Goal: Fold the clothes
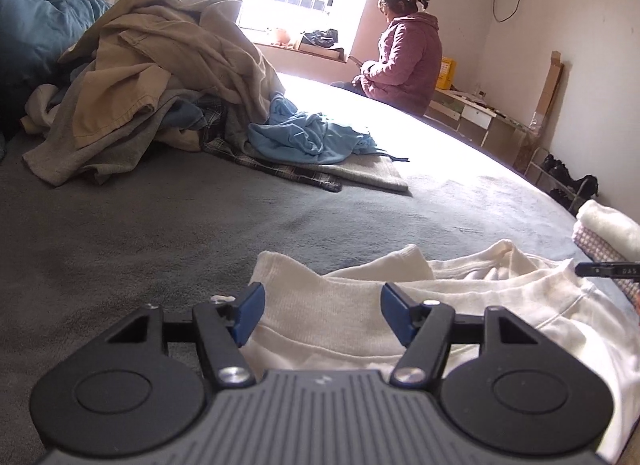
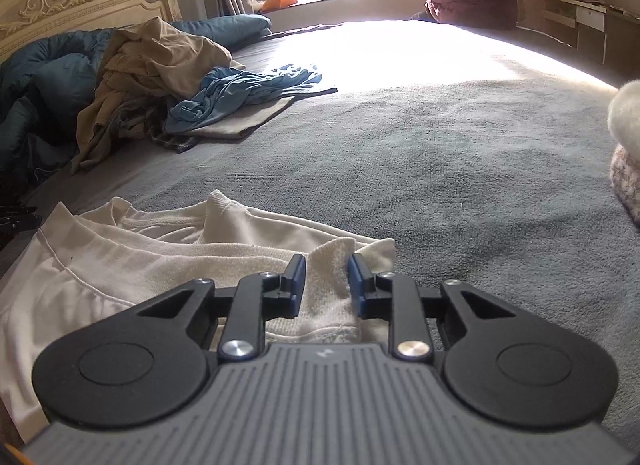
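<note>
Cream sweatshirt (image 1: 460, 305) lies rumpled on the grey bed (image 1: 120, 233), near edge, just ahead of both tools. Left hand-held gripper (image 1: 322, 311) — jaws spread wide, low over a cuffed corner of the sweatshirt, gripping nothing. Right hand-held gripper (image 2: 326, 285) — jaws partly closed, a ribbed fold of the cloth between the blue pads (image 2: 298, 285); contact not certain. Heap of unfolded clothes (image 1: 160, 77) well apart, toward the headboard (image 2: 68, 5), a blue garment (image 2: 240, 93) at its edge. Seated person (image 1: 404, 53) at the far side.
</note>
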`<act>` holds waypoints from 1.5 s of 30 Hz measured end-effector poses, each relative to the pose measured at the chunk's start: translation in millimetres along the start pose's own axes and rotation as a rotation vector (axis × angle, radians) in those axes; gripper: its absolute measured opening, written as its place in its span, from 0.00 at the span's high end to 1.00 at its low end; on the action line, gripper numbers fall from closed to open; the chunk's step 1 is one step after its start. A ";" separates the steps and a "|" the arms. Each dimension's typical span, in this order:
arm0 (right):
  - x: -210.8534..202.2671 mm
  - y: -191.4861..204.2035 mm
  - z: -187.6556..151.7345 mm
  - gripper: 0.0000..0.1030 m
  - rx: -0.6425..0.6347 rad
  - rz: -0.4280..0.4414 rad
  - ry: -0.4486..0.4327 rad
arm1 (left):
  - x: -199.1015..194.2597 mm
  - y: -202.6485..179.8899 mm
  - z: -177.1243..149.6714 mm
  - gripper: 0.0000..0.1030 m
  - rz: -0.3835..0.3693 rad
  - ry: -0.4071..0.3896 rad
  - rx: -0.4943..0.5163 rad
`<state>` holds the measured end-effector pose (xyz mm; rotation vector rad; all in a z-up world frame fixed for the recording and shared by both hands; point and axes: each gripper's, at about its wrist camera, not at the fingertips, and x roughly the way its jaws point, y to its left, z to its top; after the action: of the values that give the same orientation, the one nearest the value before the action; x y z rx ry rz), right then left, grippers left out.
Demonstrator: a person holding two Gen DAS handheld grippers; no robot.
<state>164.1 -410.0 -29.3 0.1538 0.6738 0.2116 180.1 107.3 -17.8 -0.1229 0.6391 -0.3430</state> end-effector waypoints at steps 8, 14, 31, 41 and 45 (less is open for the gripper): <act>-0.4 -5.6 -3.1 0.72 -0.002 -0.021 0.011 | 28.9 17.5 7.7 0.42 -0.003 0.047 -0.084; 7.8 -7.5 -1.3 0.68 -0.026 0.025 0.020 | 29.2 16.6 7.9 0.56 -0.006 0.038 -0.080; 4.4 16.9 -1.7 0.68 -0.167 -0.001 0.009 | 21.9 21.2 5.6 0.58 -0.057 0.012 -0.096; 14.0 15.6 -0.2 0.96 -0.136 0.010 0.027 | 21.9 22.9 0.7 0.58 -0.072 0.005 -0.105; -8.4 19.5 1.7 0.97 -0.143 -0.019 -0.080 | 20.5 22.2 0.8 0.57 -0.089 0.008 -0.096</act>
<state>155.9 -393.3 -18.8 0.0184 0.5781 0.2335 202.1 120.9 -33.5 -0.2422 0.6595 -0.3984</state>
